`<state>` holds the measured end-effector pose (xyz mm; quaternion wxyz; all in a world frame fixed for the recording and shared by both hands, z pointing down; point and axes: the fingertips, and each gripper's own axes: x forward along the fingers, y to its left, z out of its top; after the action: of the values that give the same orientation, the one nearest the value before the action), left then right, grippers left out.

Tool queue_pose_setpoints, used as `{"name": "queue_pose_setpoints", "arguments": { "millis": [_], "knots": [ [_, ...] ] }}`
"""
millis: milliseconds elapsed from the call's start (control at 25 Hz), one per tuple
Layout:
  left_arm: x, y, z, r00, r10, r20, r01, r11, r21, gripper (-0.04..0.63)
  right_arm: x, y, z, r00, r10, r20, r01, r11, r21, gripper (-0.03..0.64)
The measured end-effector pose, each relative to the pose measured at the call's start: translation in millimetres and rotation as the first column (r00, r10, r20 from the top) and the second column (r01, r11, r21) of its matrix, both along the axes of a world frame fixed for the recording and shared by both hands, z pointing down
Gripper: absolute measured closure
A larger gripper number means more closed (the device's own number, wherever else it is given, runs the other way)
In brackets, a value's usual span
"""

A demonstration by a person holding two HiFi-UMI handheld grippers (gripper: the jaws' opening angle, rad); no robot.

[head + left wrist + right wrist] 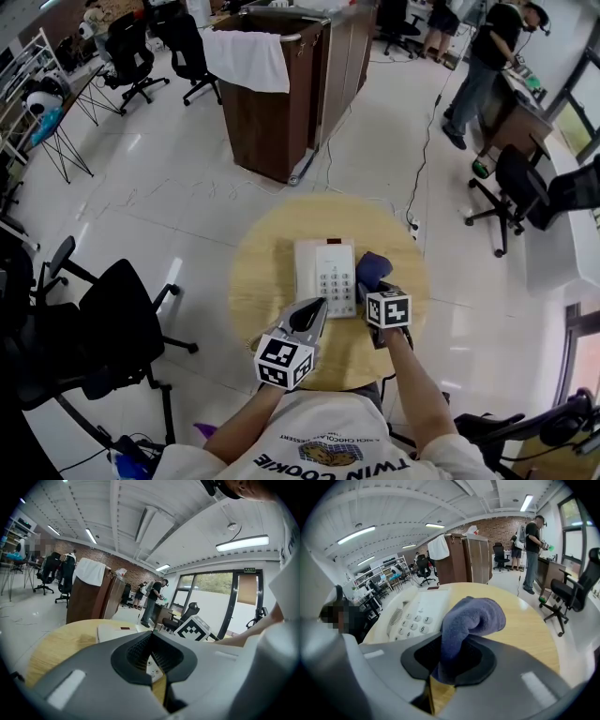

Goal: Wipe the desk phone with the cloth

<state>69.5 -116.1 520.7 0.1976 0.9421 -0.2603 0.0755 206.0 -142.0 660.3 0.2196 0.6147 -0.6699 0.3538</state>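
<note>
A white desk phone (325,274) with a keypad lies in the middle of a round wooden table (262,281). My right gripper (380,291) is just right of the phone, shut on a blue-purple cloth (371,269) that bunches up out of its jaws. In the right gripper view the cloth (471,620) stands above the gripper (452,641), with the phone (415,613) to its left. My left gripper (314,314) sits at the phone's near left corner, jaws shut and holding nothing. In the left gripper view, this gripper (151,634) has the phone (117,631) just beyond it.
A brown cabinet (272,103) draped with a white cloth stands beyond the table. A black office chair (103,328) is at the left, and more chairs stand at the back and right. A person (487,56) stands at a desk far right. A cable runs over the floor.
</note>
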Motion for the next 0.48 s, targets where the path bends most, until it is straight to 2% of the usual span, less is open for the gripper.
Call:
{"name": "queue_pose_setpoints", "arguments": {
  "millis": [480],
  "knots": [
    [-5,-14,5,1.000,-0.013,0.011,0.014,1.000,-0.017,0.604,15,-58,-4,0.999,-0.039,-0.002,0.039,0.999,-0.011,0.541]
  ]
}}
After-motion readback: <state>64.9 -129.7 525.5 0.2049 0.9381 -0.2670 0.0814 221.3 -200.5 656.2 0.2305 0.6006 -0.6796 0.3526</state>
